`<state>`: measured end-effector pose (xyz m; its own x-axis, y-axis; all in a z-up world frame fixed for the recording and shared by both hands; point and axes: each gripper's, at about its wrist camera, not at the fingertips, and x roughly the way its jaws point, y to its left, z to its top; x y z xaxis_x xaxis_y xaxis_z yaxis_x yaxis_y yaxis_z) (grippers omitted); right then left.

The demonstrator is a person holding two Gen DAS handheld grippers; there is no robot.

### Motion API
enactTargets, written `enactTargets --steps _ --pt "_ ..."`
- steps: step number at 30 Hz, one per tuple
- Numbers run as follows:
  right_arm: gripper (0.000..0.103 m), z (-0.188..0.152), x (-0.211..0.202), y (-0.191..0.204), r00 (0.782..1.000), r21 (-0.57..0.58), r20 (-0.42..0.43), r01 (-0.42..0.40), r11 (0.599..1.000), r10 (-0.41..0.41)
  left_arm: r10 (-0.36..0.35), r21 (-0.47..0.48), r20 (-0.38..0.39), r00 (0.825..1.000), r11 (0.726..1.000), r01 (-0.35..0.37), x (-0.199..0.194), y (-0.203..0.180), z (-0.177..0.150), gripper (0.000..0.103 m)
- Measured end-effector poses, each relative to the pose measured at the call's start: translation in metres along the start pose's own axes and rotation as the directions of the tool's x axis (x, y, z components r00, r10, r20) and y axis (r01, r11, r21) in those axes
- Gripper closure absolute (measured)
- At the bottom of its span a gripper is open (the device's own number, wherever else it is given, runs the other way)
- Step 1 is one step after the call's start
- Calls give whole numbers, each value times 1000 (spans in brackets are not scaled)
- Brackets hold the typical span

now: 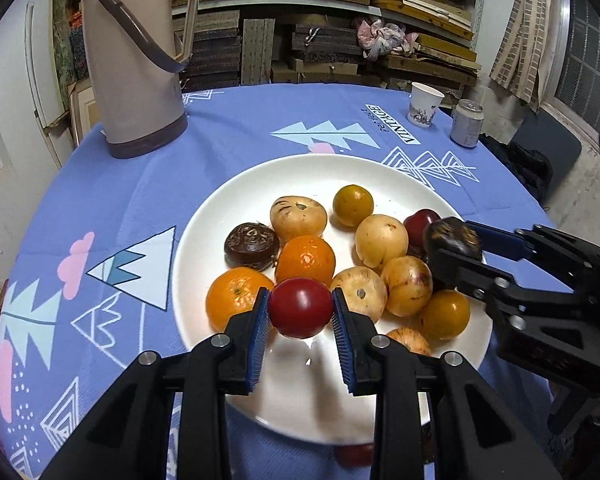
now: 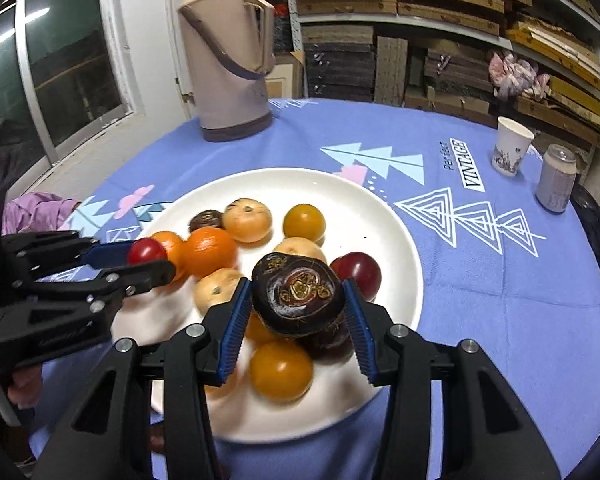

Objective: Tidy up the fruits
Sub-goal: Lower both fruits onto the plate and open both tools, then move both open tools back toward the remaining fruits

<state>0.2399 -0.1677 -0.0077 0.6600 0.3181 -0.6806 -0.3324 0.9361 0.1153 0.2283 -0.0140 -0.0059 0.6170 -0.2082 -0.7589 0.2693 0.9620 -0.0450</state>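
A white plate (image 1: 236,200) on the blue tablecloth carries several fruits: oranges (image 1: 305,260), pale yellow-brown fruits (image 1: 298,218), small yellow-orange ones (image 1: 353,205), a dark brown one (image 1: 252,246) and a dark red one (image 1: 420,220). My left gripper (image 1: 301,312) is shut on a small red fruit (image 1: 301,307), held above the plate's near side. My right gripper (image 2: 298,304) is shut on a dark brown fruit (image 2: 298,300) above the plate (image 2: 340,192); it shows at the right of the left wrist view, where that dark fruit (image 1: 452,238) hangs over the plate's right side.
A tall beige thermos jug (image 1: 136,64) stands at the table's far left. A paper cup (image 1: 424,104) and a drink can (image 1: 467,123) stand at the far right. Shelves of stacked boards fill the background. Another red fruit (image 1: 354,454) lies on the cloth near the front edge.
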Motion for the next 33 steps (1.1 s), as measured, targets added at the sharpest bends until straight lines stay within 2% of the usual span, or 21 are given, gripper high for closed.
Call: enactTargets --steps 2,3,5,6,11,13,14,15,18,29,33 --pt "56 2 7 -3 1000 8 -9 6 1000 -6 3 -1 -3 1000 1000 -3 3 -1 1 72" --pt "48 3 9 -5 1000 14 -9 12 1000 -12 8 -1 -2 1000 1000 -8 5 -2 2 71" --pt "42 5 10 -7 1000 30 2 20 999 -20 17 2 2 1000 1000 -17 5 -3 1 66" --pt "42 5 9 -7 1000 31 6 18 999 -19 19 5 6 1000 1000 -19 5 -4 1 63" --pt "36 2 -2 -2 999 12 16 29 999 -30 24 10 19 1000 1000 -24 -3 -5 -1 62" --pt "32 0 -9 -1 999 13 28 28 1000 -29 32 7 26 999 999 -32 -8 -5 -4 53" --pt "31 0 -12 0 999 13 32 27 1000 -28 40 7 33 999 999 -40 -10 -6 -5 40" --pt "30 -2 -16 1 999 11 34 23 1000 -24 50 10 43 998 999 -51 -14 -6 -6 37" --pt "20 -8 -27 5 999 9 46 24 1000 -24 66 24 61 996 997 -67 -24 -8 -12 37" --pt "20 -42 -63 19 998 11 52 35 999 -36 45 2 58 997 999 -45 -53 -9 -47 30" --pt "14 -62 -78 29 997 -10 46 56 998 -55 49 -4 56 997 999 -49 -63 -8 -62 29"
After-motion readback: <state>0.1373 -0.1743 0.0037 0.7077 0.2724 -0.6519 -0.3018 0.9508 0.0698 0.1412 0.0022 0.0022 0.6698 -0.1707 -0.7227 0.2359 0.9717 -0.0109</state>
